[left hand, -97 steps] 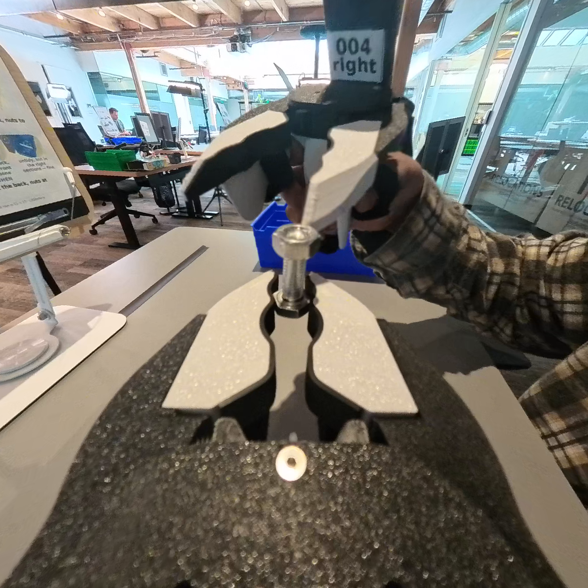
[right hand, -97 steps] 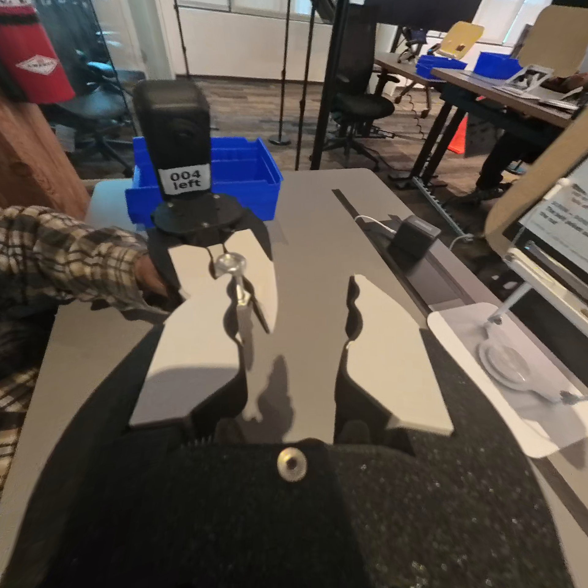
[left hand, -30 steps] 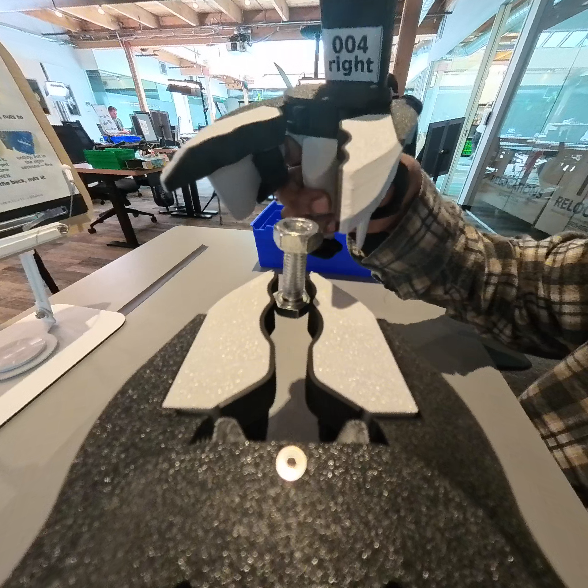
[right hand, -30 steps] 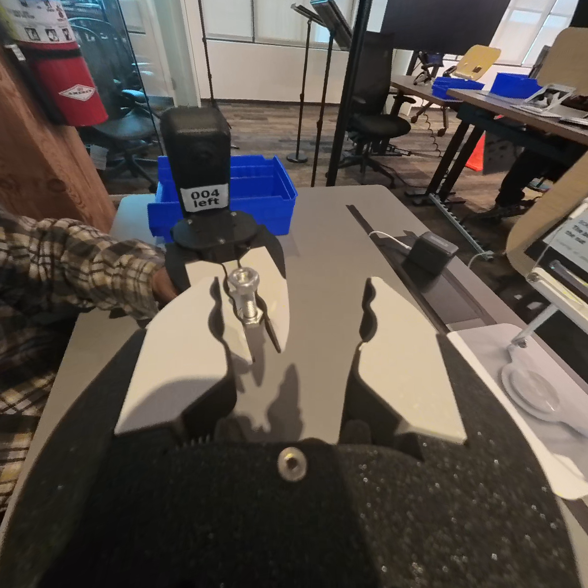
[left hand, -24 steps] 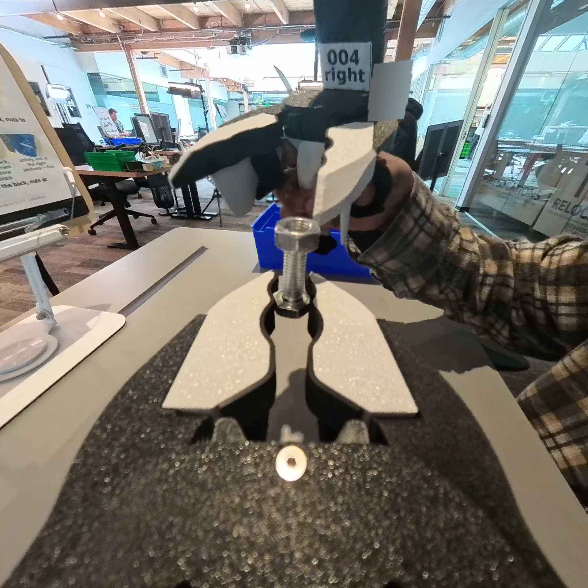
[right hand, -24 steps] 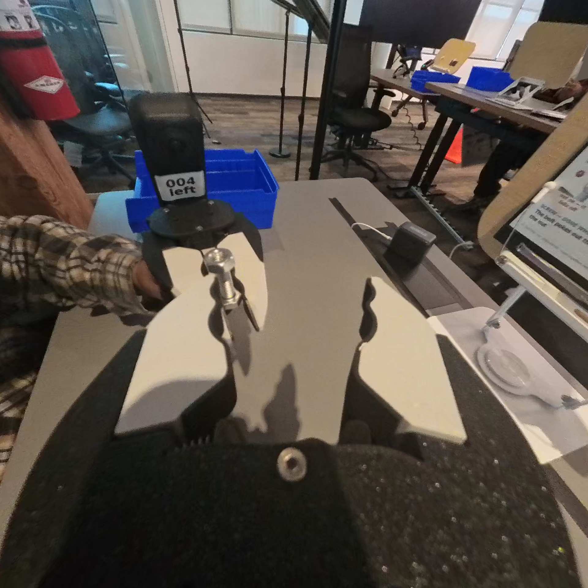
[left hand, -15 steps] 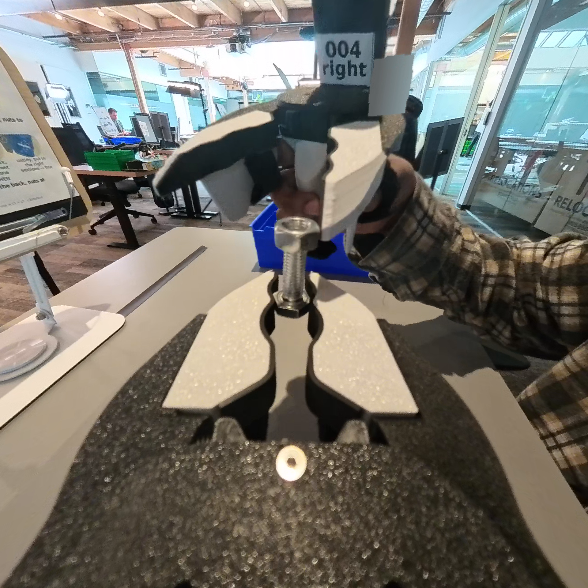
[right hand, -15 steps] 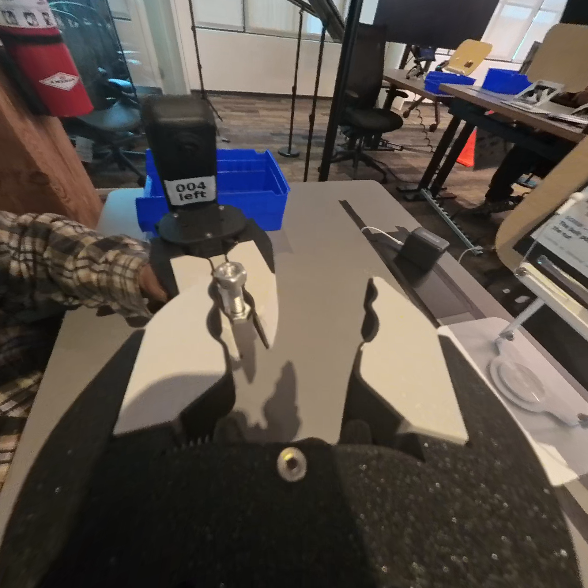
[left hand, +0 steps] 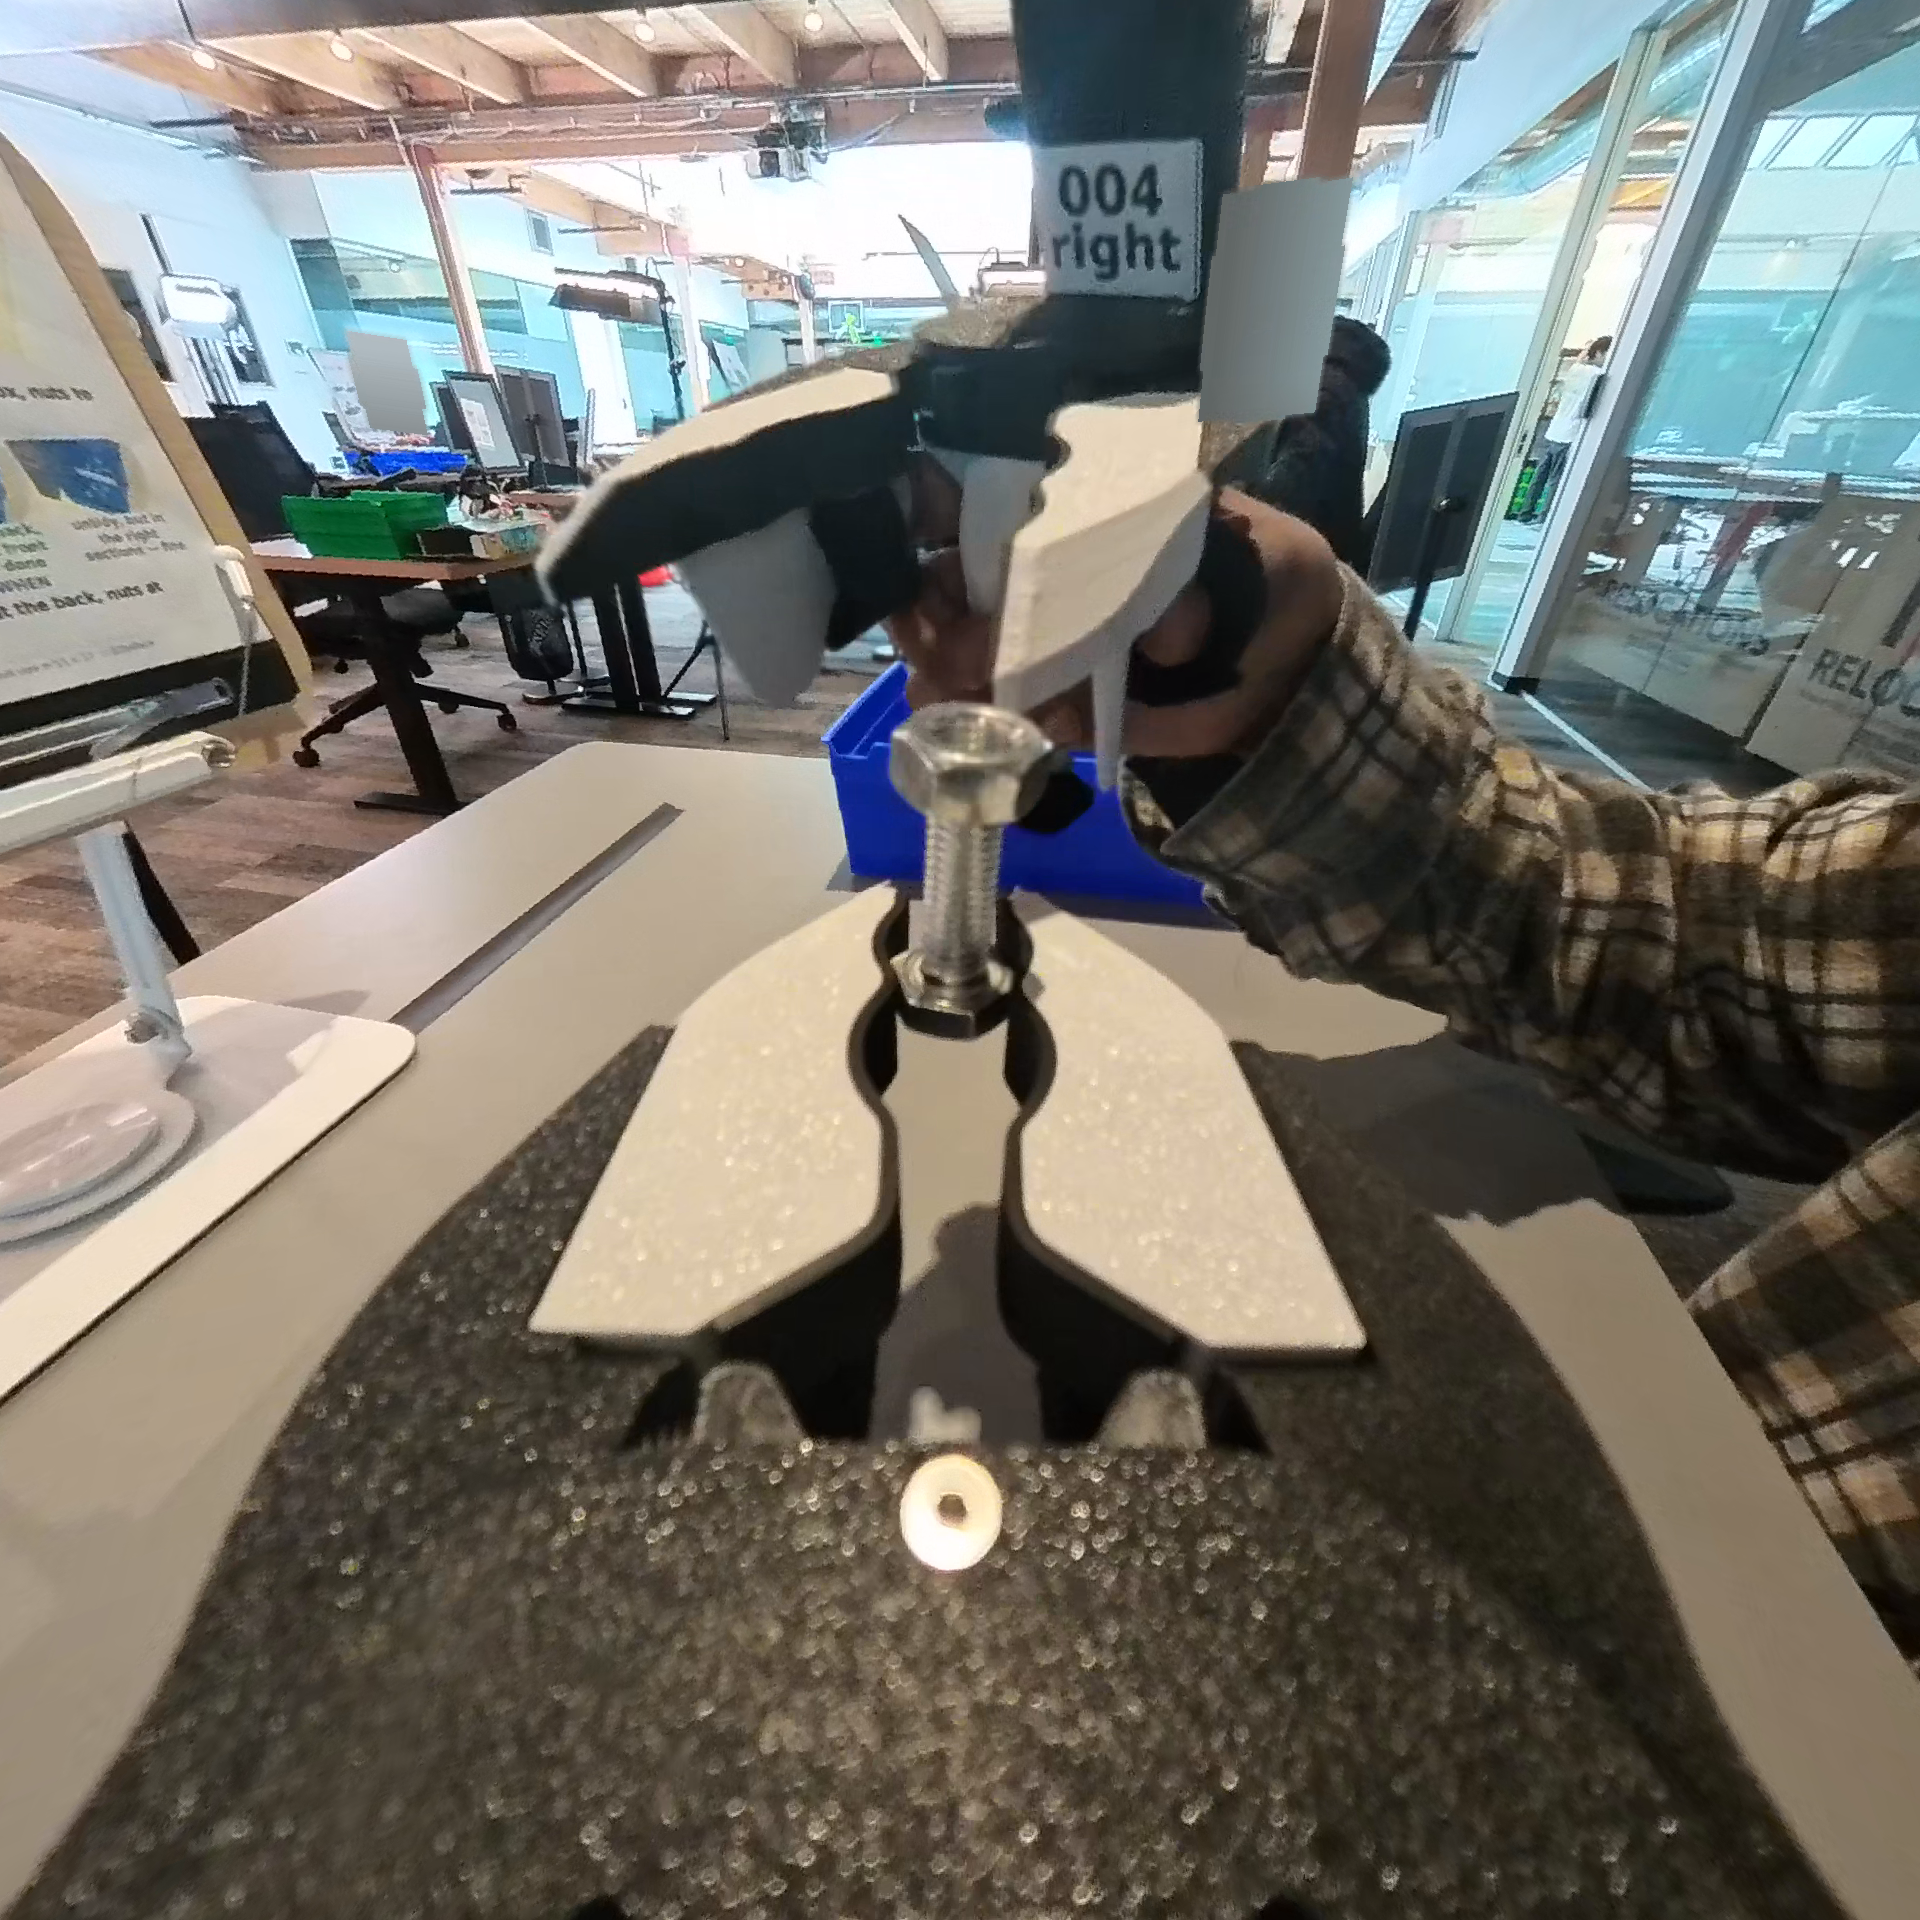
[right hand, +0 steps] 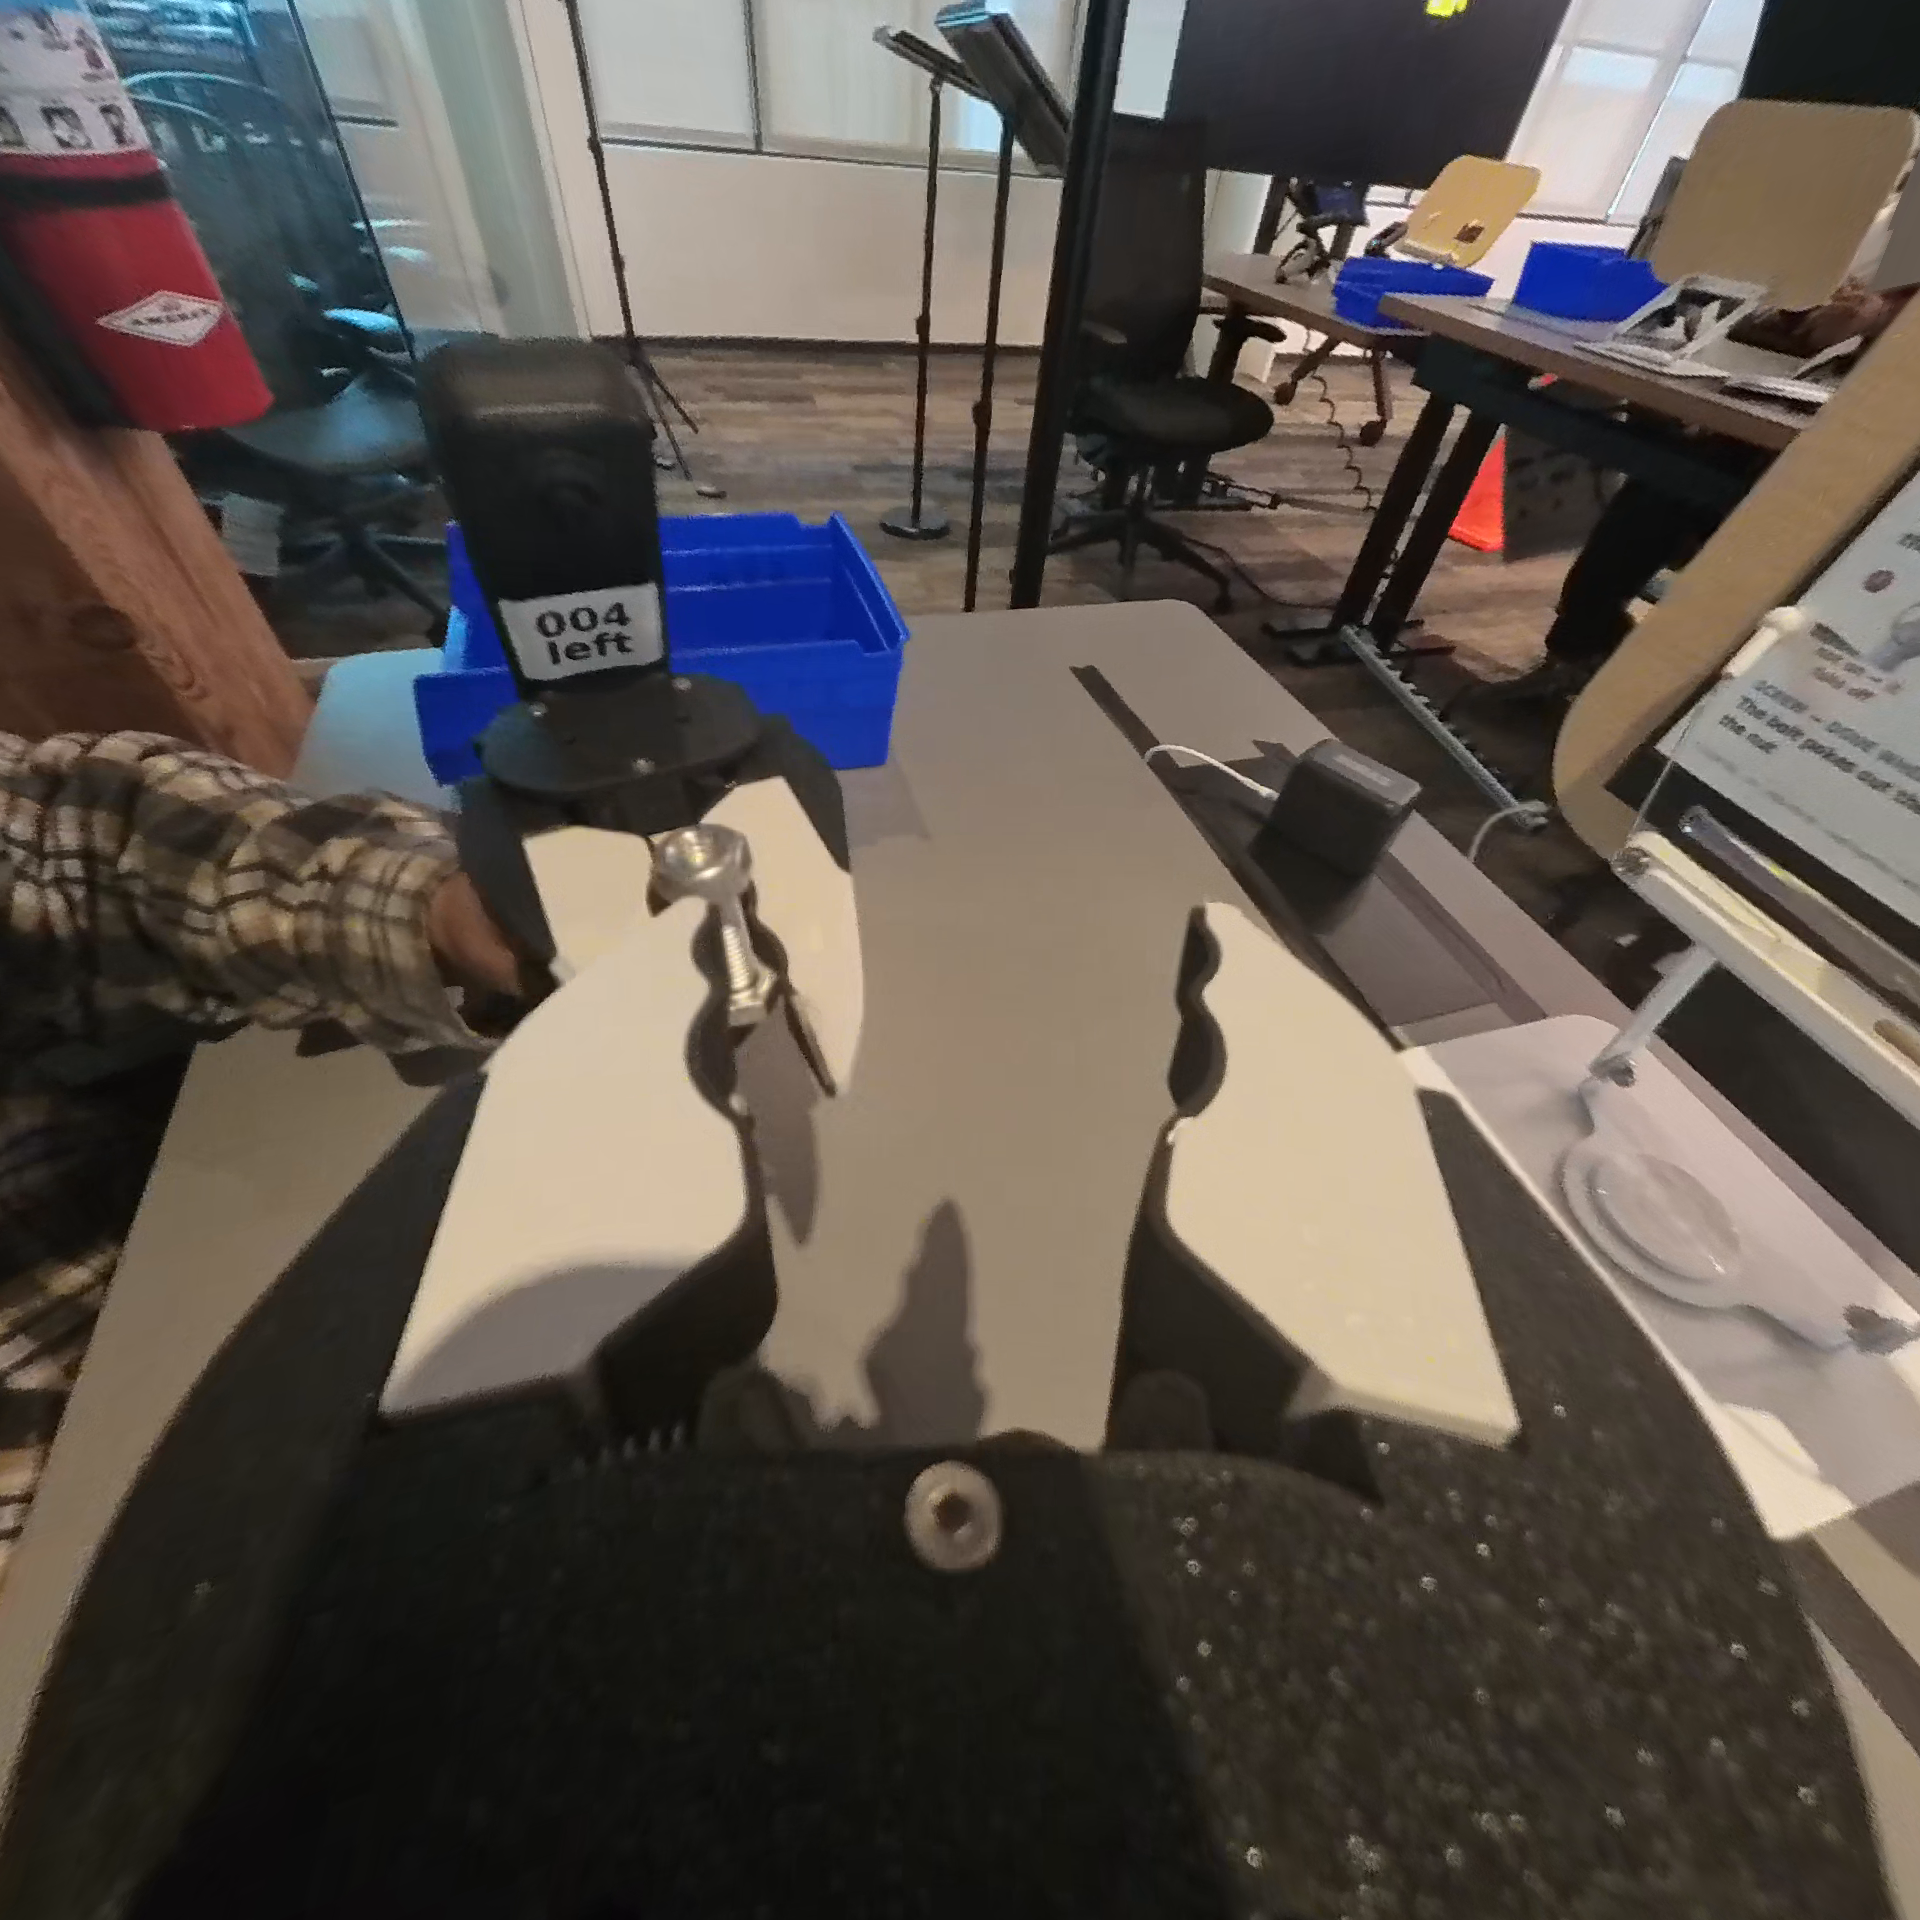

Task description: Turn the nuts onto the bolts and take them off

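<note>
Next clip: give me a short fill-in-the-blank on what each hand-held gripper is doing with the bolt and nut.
1. The left hand-held gripper is shut on the ____ at the bolt's lower end.
2. The bolt stands upright with its ____ on top.
3. The right hand-held gripper is ____.
4. Behind the bolt sits a ____ bin.

Missing: nut; head; open; blue

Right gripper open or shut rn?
Open. The right gripper has its fingers spread wide with bare table between, beside the bolt.
</note>
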`<state>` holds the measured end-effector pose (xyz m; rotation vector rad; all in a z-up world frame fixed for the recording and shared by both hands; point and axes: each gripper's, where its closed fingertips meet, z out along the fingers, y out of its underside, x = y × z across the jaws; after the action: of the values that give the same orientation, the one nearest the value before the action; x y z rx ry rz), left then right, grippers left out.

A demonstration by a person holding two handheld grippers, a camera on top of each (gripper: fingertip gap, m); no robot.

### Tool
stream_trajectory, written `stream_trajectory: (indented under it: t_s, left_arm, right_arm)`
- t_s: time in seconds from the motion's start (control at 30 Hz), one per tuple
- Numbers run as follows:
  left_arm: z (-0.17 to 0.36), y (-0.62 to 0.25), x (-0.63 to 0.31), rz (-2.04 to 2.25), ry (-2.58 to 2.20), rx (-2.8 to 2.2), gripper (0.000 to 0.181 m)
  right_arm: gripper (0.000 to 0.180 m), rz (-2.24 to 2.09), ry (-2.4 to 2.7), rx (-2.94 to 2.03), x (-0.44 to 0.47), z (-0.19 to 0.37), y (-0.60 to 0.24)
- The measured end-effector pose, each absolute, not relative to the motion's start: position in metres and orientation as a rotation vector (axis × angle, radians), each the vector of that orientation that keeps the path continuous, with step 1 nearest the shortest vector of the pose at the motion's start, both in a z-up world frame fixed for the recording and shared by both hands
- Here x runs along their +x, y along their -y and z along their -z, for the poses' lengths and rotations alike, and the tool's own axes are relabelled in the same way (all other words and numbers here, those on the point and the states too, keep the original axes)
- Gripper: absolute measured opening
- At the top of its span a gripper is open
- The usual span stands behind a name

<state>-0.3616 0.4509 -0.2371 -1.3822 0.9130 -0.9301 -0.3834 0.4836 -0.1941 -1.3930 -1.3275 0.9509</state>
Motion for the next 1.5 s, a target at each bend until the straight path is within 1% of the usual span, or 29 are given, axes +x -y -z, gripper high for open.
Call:
stream_trajectory:
  t_s: [0.2, 0.3, 0.37, 0.6, 0.77, 0.83, 1.03, 1.13, 1.2, 1.27, 1.3, 1.33, 1.43, 1.5]
  left_arm:
    - [0.239, -0.451, -0.359, 0.930, -0.920, -1.386, 0.015]
    - [0.239, -0.451, -0.359, 0.919, -0.922, -1.390, 0.015]
    - [0.237, -0.451, -0.361, 0.926, -0.916, -1.383, 0.015]
    - [0.238, -0.451, -0.359, 0.927, -0.921, -1.381, 0.015]
    - [0.238, -0.451, -0.359, 0.898, -0.936, -1.382, 0.015]
    - [0.239, -0.451, -0.359, 0.892, -0.940, -1.383, 0.015]
    - [0.240, -0.452, -0.359, 0.885, -0.943, -1.387, 0.015]
    - [0.241, -0.451, -0.357, 0.878, -0.952, -1.387, 0.015]
    - [0.242, -0.450, -0.356, 0.872, -0.959, -1.388, 0.015]
    - [0.242, -0.450, -0.356, 0.868, -0.963, -1.389, 0.015]
    - [0.242, -0.450, -0.356, 0.868, -0.963, -1.388, 0.015]
    - [0.242, -0.450, -0.356, 0.869, -0.964, -1.387, 0.015]
    - [0.242, -0.450, -0.357, 0.866, -0.962, -1.387, 0.015]
    - [0.244, -0.451, -0.357, 0.867, -0.962, -1.395, 0.015]
  right_arm:
    - [0.084, -0.987, 1.385, -1.350, -0.397, 0.193, -0.464]
    - [0.085, -0.956, 1.377, -1.386, -0.396, 0.198, -0.472]
    - [0.080, -0.980, 1.347, -1.399, -0.389, 0.196, -0.477]
    - [0.082, -1.013, 1.404, -1.362, -0.399, 0.195, -0.461]
    - [0.079, -1.074, 1.435, -1.375, -0.401, 0.199, -0.456]
    - [0.076, -1.110, 1.455, -1.378, -0.400, 0.200, -0.452]
    - [0.059, -1.161, 1.509, -1.352, -0.401, 0.201, -0.440]
    - [0.055, -1.191, 1.532, -1.368, -0.404, 0.207, -0.436]
    - [0.048, -1.214, 1.543, -1.366, -0.406, 0.208, -0.434]
    - [0.039, -1.244, 1.552, -1.365, -0.407, 0.209, -0.432]
    - [0.026, -1.252, 1.569, -1.361, -0.406, 0.210, -0.430]
    - [0.018, -1.253, 1.578, -1.359, -0.406, 0.210, -0.429]
    - [0.018, -1.246, 1.570, -1.365, -0.405, 0.207, -0.430]
    - [0.018, -1.283, 1.527, -1.332, -0.403, 0.196, -0.431]
